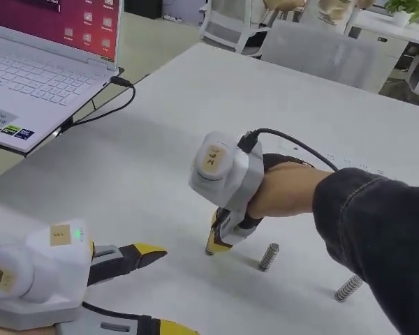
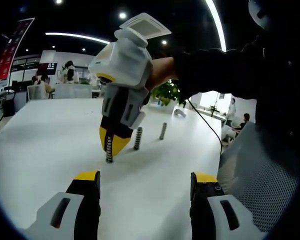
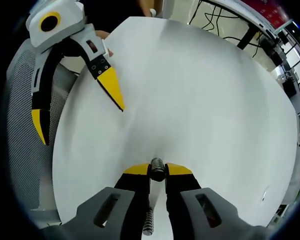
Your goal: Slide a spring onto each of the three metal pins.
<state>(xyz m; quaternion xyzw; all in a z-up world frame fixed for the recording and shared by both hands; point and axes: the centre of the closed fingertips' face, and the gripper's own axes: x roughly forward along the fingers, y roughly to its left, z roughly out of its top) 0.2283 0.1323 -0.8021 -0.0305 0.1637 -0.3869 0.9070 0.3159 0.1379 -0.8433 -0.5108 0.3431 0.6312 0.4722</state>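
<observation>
The right gripper's [image 3: 157, 173] fingers [image 3: 137, 170] cover most of 1 spring [image 3: 157, 168]; whether a pin stands inside cannot be told. Right of those fingers in the head view, a sleeve [image 1: 377, 230] hides another spring's [image 1: 348, 287] top.

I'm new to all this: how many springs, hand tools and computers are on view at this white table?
Coiled grey metal springs: 3
White and yellow hand-held grippers: 2
Open white laptop: 1
Total: 6
</observation>
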